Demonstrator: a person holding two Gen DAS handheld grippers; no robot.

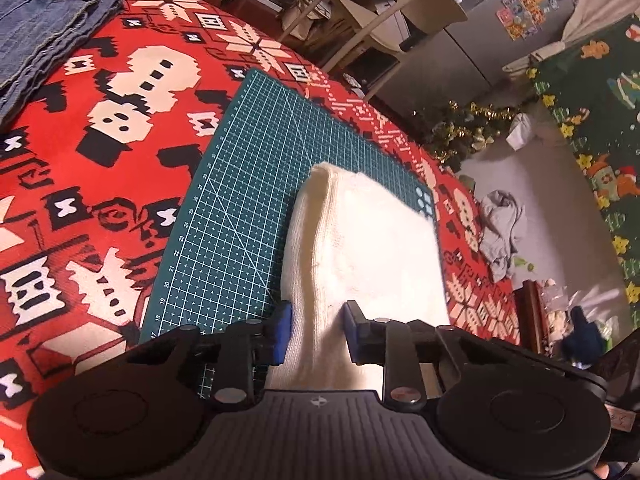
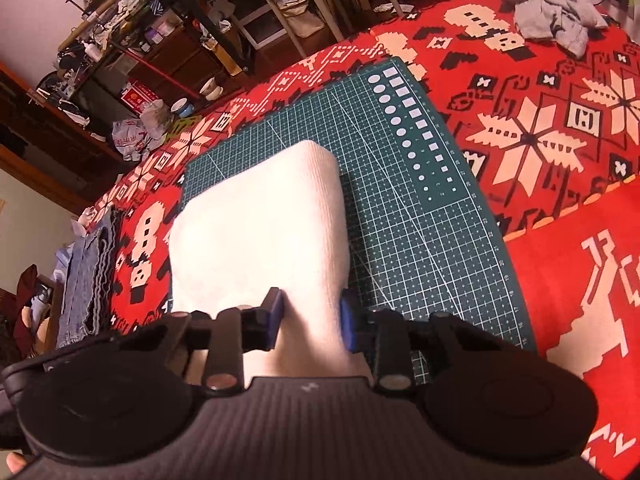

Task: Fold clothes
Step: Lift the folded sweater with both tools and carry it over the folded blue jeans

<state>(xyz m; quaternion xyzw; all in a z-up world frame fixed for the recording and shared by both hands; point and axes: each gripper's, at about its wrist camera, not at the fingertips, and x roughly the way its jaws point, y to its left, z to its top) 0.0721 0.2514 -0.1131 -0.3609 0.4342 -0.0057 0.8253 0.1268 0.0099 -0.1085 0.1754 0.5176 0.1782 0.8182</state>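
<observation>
The folded white knit garment (image 1: 372, 248) lies on the green cutting mat (image 1: 240, 200) over the red patterned cloth (image 1: 100, 128) covering the surface. The left claw (image 1: 316, 330) grips its near edge at 6 o'clock, and the right claw (image 2: 311, 320) likewise clenches the garment's near edge. Folded jeans (image 1: 36, 32) rest at 10 o'clock, well apart from the mat.

A red patterned cloth (image 1: 120, 128) carries a green cutting mat (image 1: 240, 200), folded jeans (image 1: 40, 32) and a grey garment (image 2: 560, 12).
</observation>
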